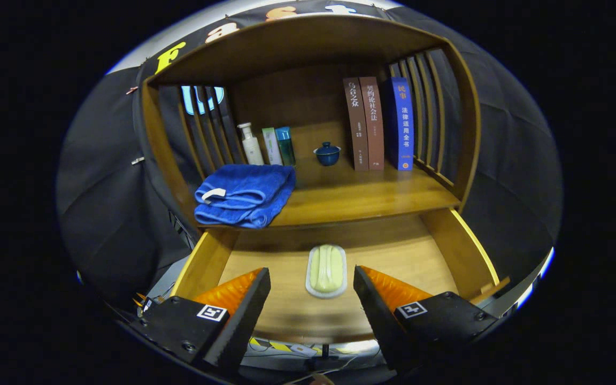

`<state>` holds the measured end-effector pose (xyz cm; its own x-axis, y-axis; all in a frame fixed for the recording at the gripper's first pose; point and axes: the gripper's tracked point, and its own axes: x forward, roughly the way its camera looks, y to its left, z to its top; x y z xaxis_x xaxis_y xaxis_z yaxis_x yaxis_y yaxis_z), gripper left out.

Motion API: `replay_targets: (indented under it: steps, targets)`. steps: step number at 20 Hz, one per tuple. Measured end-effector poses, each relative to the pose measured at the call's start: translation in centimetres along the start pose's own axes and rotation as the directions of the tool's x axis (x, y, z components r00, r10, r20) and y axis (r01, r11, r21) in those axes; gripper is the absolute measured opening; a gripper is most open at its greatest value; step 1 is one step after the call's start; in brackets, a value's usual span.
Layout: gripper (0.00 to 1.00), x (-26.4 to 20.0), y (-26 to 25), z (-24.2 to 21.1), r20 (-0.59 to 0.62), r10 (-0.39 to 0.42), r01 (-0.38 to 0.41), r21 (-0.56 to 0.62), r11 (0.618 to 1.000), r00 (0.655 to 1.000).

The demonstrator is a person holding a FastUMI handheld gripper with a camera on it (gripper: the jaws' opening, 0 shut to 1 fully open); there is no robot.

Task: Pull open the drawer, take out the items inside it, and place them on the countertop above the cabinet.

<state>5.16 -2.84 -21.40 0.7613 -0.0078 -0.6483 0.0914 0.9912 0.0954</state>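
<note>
Spanning the open drawer (449, 251), the gripper (312, 289) is held wide apart and empty, its fingers flanking a pale green soap in a clear dish (326, 270) at mid-floor.

- Countertop (361, 195), left front corner: a folded blue towel (245, 193) is stacked; crowding is risked if the dish is set there.
- Dish: a slip or tilt is judged likely if it is pinched off-centre.
- Drawer's near floor and front: hidden beneath the fingers.

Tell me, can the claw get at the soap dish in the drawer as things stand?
Probably yes. The drawer is pulled open, and the soap dish lies uncovered on its floor just ahead of the open claw, in line with the gap between its fingers. Nothing stands between them.
</note>
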Motion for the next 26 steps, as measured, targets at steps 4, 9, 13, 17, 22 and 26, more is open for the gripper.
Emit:
replay_targets:
  steps: [4,9,13,17,22,26]
  targets:
    - [0.99,5.4,-0.6,-0.6,-0.151,-0.005,0.006,0.003,1.0,0.988]
    - [0.98,10.6,-2.0,-3.2,-0.327,-0.064,0.055,-0.036,0.998,0.943]
    - [0.93,12.8,-2.6,-5.3,-0.444,-0.098,0.077,-0.066,0.995,0.891]
    - [0.83,13.7,-2.9,-6.5,-0.515,-0.108,0.076,-0.084,0.994,0.851]
    - [0.49,14.5,-3.2,-7.1,-0.521,-0.099,0.08,-0.06,0.995,0.848]
    - [0.22,14.4,-3.5,-6.8,-0.517,-0.105,0.079,-0.071,0.994,0.85]
